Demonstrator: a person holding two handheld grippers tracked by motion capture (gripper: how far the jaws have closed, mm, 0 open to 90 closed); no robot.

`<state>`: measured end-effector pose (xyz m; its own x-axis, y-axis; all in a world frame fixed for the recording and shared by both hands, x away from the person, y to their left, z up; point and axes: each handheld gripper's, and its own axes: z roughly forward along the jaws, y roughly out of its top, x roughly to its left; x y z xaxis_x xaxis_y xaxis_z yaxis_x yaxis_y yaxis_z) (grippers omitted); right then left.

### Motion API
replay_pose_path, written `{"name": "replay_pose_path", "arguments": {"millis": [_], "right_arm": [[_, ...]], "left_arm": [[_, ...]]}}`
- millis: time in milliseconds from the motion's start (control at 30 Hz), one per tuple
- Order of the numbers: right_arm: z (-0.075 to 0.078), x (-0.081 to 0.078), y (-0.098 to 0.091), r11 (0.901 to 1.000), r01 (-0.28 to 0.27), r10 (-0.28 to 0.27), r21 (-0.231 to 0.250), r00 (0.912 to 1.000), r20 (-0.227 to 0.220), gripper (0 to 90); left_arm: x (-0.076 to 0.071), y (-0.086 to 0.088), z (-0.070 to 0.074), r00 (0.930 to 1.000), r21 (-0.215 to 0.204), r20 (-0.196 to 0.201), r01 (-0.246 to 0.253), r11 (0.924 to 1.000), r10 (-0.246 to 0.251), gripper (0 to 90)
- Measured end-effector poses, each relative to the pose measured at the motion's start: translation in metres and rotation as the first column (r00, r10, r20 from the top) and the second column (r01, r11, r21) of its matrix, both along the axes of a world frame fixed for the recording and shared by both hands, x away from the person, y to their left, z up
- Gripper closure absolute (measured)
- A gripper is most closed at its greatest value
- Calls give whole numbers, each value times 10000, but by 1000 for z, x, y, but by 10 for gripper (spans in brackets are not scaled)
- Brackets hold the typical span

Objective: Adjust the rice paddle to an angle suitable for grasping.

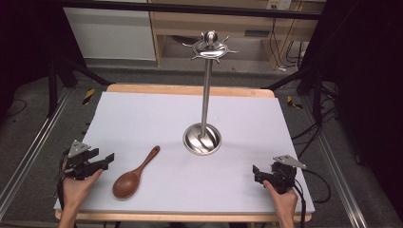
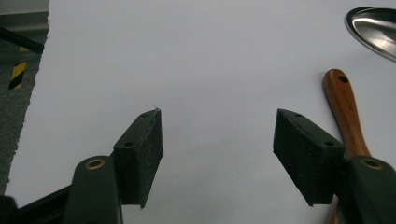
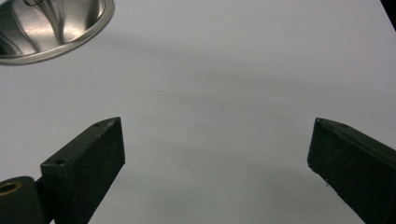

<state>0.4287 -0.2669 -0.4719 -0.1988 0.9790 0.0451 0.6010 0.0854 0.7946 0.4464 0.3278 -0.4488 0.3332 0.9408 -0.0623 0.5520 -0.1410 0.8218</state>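
Resting low at the near corners of the white-covered table (image 1: 142,114), both grippers sit in the person's hands with nothing between their jaws. The left gripper (image 1: 108,158) has its black jaws spread wide apart, and in the left gripper view (image 2: 217,140) only bare white surface lies in the gap between its dark foam pads (image 2: 149,154). Just beside this gripper's right jaw lies the brown wooden spoon (image 1: 134,174), its oval bowl nearer the person and its slim handle angled away toward the middle of the table; in the left gripper view the spoon's handle (image 2: 348,112), with a small hole at its end, runs up past the outer side of the right jaw, apart from the pads. The left hand (image 1: 78,187) wraps the gripper body from behind.

The right gripper (image 1: 256,172) is likewise spread, its jaws standing far apart in the right gripper view (image 3: 217,149) over empty white surface, and the right hand (image 1: 283,199) holds it from behind. Ahead of it and off to its left stands the tall polished steel utensil stand (image 1: 206,90), a round dished base (image 3: 51,28) carrying an upright pole topped by a ring of hooks (image 1: 210,46). That stand is well apart from both grippers, and beyond the spoon's handle tip from the left one.
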Motion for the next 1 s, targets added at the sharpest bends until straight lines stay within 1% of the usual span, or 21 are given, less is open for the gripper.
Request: {"name": "replay_pose_path", "arguments": {"millis": [67,167,233,267,367,433,500,533,633,667,800,867,900,933,967,1000], "right_arm": [[0,-1,0,9999,-173,173,6,9998,83,39],[1,-1,1,9997,-236,237,-74,9996,183,38],[2,-2,2,9996,-262,264,-115,9994,238,41],[2,-2,3,9996,-212,215,-165,9995,210,50],[0,-1,3,9996,-103,103,-276,9999,17,62],[-1,0,3,9995,-122,118,-277,9998,-151,65],[-1,0,3,9993,-115,108,-366,9998,-187,65],[-2,1,3,9992,-155,147,-378,9996,-228,65],[-2,1,4,9989,-168,157,-429,9995,-256,65],[-2,1,4,9989,-182,170,-434,9995,-282,65],[-2,1,4,9989,-180,167,-439,9994,-302,65],[-2,1,5,9988,-201,190,-439,9995,-266,65],[-2,1,5,9987,-215,204,-452,9995,-259,65],[-2,1,5,9987,-215,204,-452,9995,-259,65],[-2,1,5,9988,-162,148,-462,9995,-295,66],[-2,1,5,9988,-162,148,-462,9995,-295,66]], "left_arm": [[-1,-1,2,9999,-20,76,83,10000,-83,341],[-2,-3,4,9998,25,69,165,9999,-165,350],[-4,-7,7,9995,114,140,287,9995,-288,354],[-5,-8,9,9993,198,140,345,9992,-348,355],[-6,-13,12,9985,187,183,511,9985,-514,358],[-6,-15,13,9980,207,180,601,9980,-605,360],[-7,-19,14,9969,272,200,753,9968,-758,360],[-7,-23,15,9959,250,135,892,9957,-895,361],[-8,-27,16,9949,285,81,1001,9946,-1004,363],[-8,-31,16,9937,352,61,1115,9931,-1118,363],[-9,-39,17,9905,533,4,1374,9891,-1377,363],[-9,-42,18,9899,541,35,1416,9885,-1420,362],[-9,-45,19,9884,574,12,1518,9867,-1521,362],[-9,-45,19,9884,574,12,1518,9867,-1521,361],[-9,-49,20,9866,628,-19,1630,9846,-1632,360],[-9,-49,20,9866,628,-19,1630,9846,-1632,360]]}}
